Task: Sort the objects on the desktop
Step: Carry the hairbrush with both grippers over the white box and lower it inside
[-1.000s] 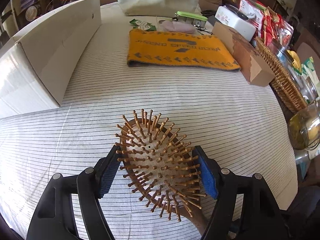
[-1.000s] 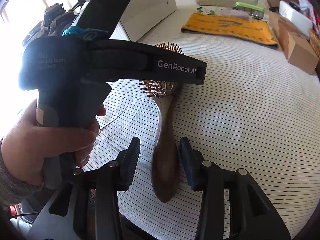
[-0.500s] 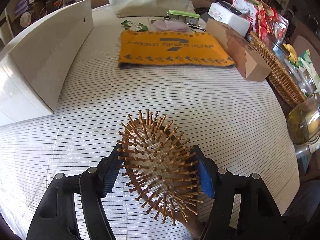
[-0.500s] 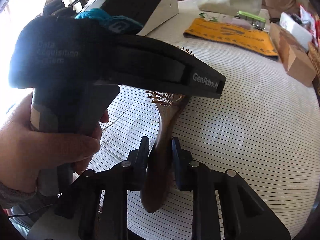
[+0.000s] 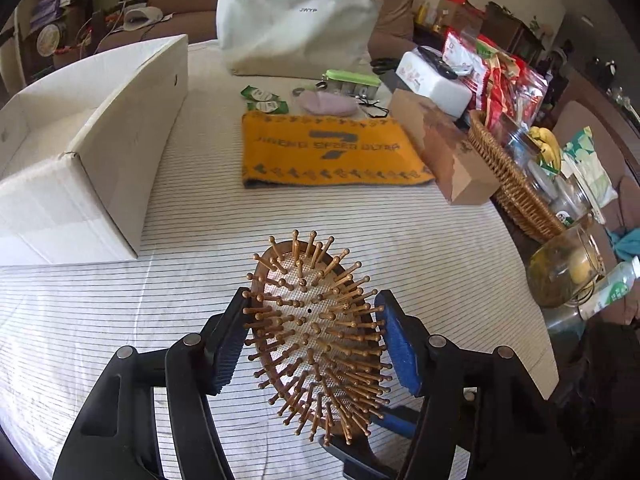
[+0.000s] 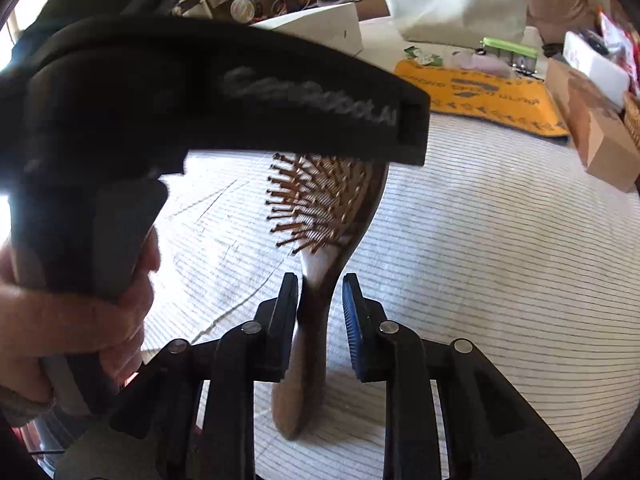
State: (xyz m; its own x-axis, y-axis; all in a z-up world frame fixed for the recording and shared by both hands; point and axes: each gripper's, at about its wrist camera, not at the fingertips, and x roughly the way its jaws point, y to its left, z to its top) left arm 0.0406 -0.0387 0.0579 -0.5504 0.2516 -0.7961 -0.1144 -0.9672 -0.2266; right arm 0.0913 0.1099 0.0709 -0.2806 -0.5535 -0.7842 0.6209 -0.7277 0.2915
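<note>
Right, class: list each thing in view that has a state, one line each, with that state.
hairbrush: tilted, bristles facing the left wrist camera.
left gripper: closing, pads against the hairbrush head.
right gripper: opening, hairbrush handle between its jaws, one pad clear of it.
white box: open on top.
orange towel: folded, lying flat.
grey bag: standing upright.

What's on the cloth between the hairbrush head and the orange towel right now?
Nothing: in the left wrist view, only bare striped tablecloth lies between the hairbrush and the orange towel. The white cardboard box stands off to the side.
</note>
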